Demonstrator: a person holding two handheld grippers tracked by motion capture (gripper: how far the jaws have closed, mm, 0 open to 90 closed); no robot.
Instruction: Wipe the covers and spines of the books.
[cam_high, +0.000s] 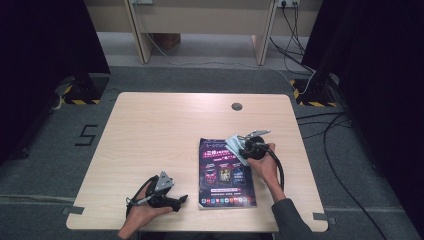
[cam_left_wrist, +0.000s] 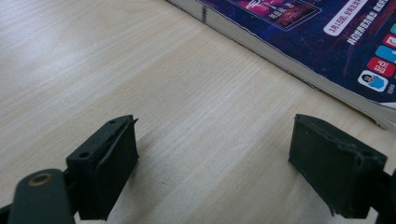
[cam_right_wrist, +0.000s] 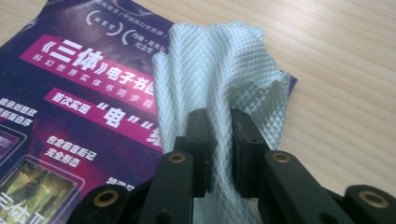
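A purple-covered magazine (cam_high: 226, 172) lies flat on the wooden table (cam_high: 150, 130), right of centre. My right gripper (cam_high: 245, 145) is over its top right corner, shut on a pale, quilted cloth (cam_high: 235, 146). In the right gripper view the cloth (cam_right_wrist: 219, 74) bunches up between the black jaws and spreads onto the magazine (cam_right_wrist: 70, 102). My left gripper (cam_high: 182, 199) rests near the table's front edge, left of the magazine, jaws wide open. In the left gripper view bare wood lies between its fingertips (cam_left_wrist: 107, 163), with the magazine's edge (cam_left_wrist: 299, 60) beyond.
A round grommet (cam_high: 237, 106) sits near the table's far edge. Cables (cam_high: 330, 135) trail over the grey floor to the right. Dark curtains hang on both sides, and a wooden frame (cam_high: 200, 25) stands beyond the table.
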